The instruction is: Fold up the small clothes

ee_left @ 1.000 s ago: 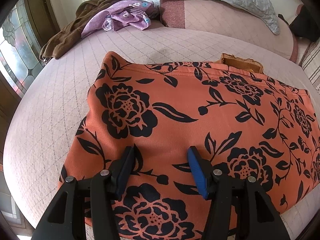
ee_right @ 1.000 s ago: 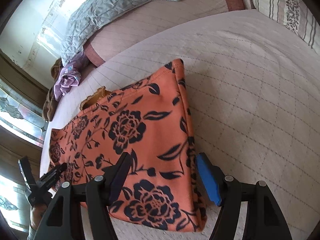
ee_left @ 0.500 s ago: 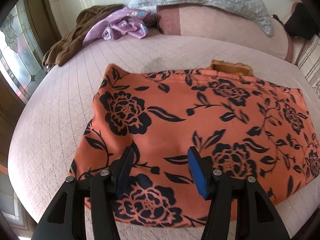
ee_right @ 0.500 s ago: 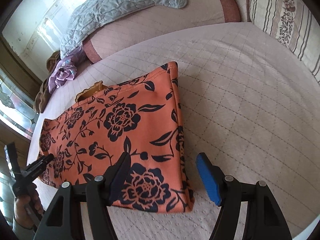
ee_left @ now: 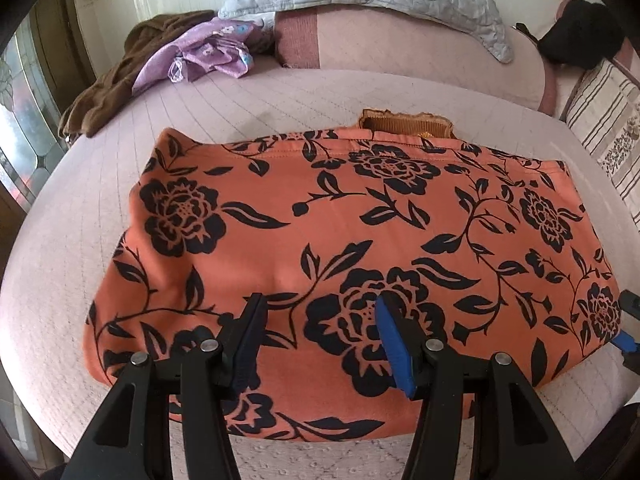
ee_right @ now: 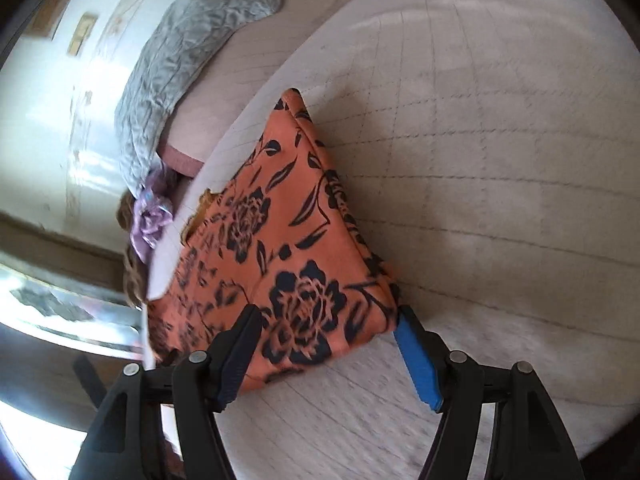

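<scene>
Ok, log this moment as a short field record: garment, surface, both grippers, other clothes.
garment: orange floral garment, lying folded flat on the bed
surface: pink quilted bedspread
left gripper: open, above the garment's near edge
right gripper: open, at the garment's near right corner
under garment: mustard-brown cloth peeking past the far edge
other clothes: purple garment and brown garment, far left

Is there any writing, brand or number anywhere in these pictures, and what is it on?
None can be read.
Orange floral garment: only a black flower print, no words.
Purple cloth: small flower shapes, no letters.
Striped pillow: a dark pattern, too small to tell.
Wall frames in the right view: too blurred to read.
</scene>
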The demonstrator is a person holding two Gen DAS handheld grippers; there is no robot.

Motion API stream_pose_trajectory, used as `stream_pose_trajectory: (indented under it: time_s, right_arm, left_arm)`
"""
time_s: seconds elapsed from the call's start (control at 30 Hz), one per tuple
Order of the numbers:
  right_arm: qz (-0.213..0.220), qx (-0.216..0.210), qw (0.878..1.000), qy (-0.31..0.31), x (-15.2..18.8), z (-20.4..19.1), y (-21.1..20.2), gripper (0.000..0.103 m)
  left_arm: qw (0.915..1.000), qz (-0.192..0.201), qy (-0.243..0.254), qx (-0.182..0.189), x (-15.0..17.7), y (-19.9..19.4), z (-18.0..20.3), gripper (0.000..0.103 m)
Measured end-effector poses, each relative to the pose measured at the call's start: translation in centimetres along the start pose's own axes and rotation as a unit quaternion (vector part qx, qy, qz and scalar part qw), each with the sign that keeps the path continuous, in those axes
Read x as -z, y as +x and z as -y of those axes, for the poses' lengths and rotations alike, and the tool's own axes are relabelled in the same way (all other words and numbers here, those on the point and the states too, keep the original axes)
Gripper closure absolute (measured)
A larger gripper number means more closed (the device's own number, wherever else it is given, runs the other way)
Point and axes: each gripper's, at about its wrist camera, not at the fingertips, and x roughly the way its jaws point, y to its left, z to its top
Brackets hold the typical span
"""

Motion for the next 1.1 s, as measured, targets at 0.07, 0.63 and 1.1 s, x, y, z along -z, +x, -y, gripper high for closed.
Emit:
stream_pose_trajectory:
  time_s: [0.07, 0.63, 1.1]
  right_arm:
    - [0.009, -0.004, 1.0, 0.006, 0.0, -0.2, -0.2, 0.033]
    - [0.062, 0.019, 0.996, -0.068, 1.1, -4.0, 0.3, 0.092]
    - [0.049, -0.006, 0.998, -0.03, -2.3, -0.1, -1.2, 0.035]
  left_arm:
    - [1.0, 0.006, -0.001, 0.001, -0.1, -0.3, -0.2, 0.046]
    - [0.9988, 0.048, 0.003, -0.005, -0.8, -2.3, 0.6, 0.046]
    - [0.9991, 0.003, 0.034, -0.026, 0.2, 2.1, 1.5, 0.043]
